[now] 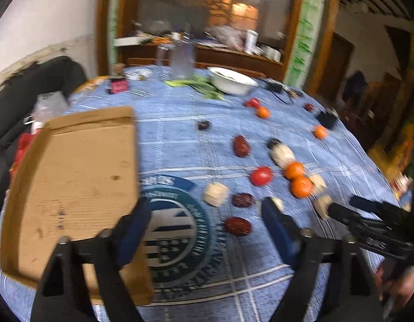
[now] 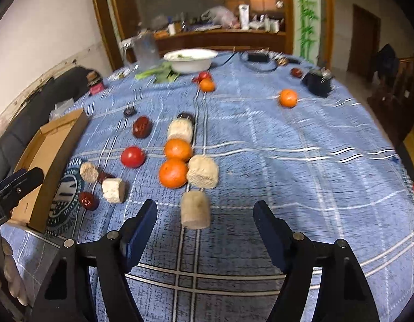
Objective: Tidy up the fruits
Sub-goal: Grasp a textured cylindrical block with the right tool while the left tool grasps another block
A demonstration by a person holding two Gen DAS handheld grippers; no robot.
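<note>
Fruit lies scattered on the blue checked tablecloth (image 2: 287,174). There are two touching oranges (image 2: 172,173), a red tomato (image 2: 132,156), dark red dates (image 2: 141,126) and several pale beige cylinder pieces (image 2: 202,171). An open cardboard tray (image 1: 72,182) sits at the table's left. My left gripper (image 1: 205,209) is open just right of the tray, above the cloth's round logo, with a date (image 1: 238,225) lying between its tips. My right gripper (image 2: 205,209) is open, and a beige cylinder (image 2: 195,209) stands between its tips, untouched. Each gripper shows in the other's view: the right gripper (image 1: 344,205) and the left gripper (image 2: 27,175).
A white bowl (image 2: 191,59), green leaves (image 2: 158,73) and a clear jug (image 2: 145,45) stand at the far edge. More oranges (image 2: 288,98) and a black device (image 2: 317,83) lie far right. A dark sofa (image 1: 19,94) is left of the table. A hand (image 2: 13,276) shows at lower left.
</note>
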